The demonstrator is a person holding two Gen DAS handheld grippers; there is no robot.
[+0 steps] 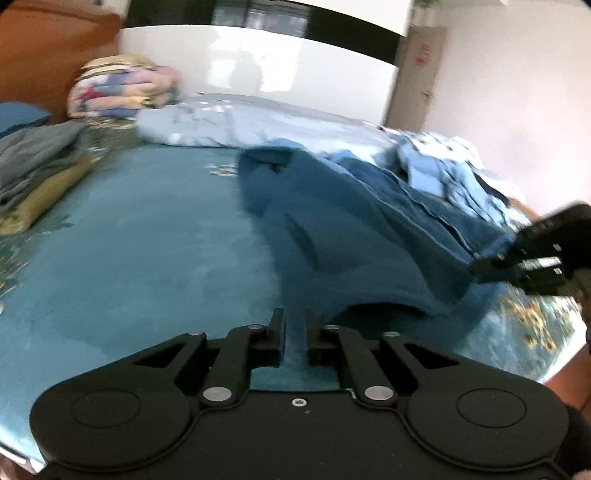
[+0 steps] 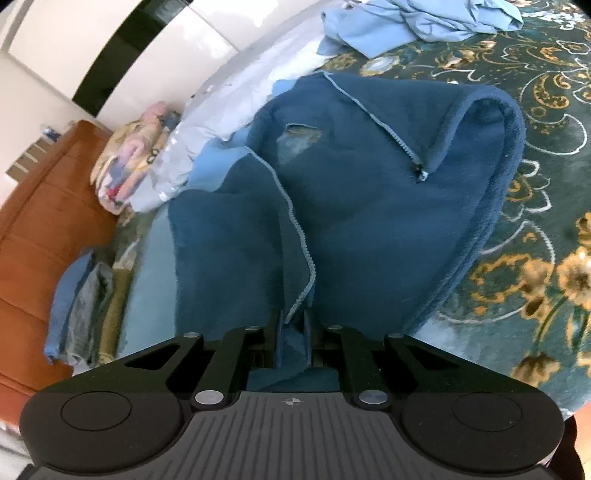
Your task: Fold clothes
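Note:
A dark blue fleece zip jacket [image 1: 332,221] lies spread across the bed, its pale zipper [image 2: 303,251] running down toward me in the right wrist view. My left gripper [image 1: 294,328] is shut on a strip of the jacket's near edge. My right gripper [image 2: 294,325] is shut on the jacket [image 2: 369,192] right beside the lower end of the zipper. In the left wrist view the right gripper [image 1: 491,264] shows at the far right, pinching the jacket's other edge and holding it a little off the bed.
A teal blanket [image 1: 147,251] covers the bed, with a gold-flowered spread [image 2: 535,258] on the right. Folded clothes [image 1: 33,184] are stacked at the left. A folded floral quilt [image 1: 122,88], a pale duvet [image 1: 258,122] and a crumpled light blue garment [image 2: 417,22] lie beyond. Wooden headboard [image 2: 44,221] at the left.

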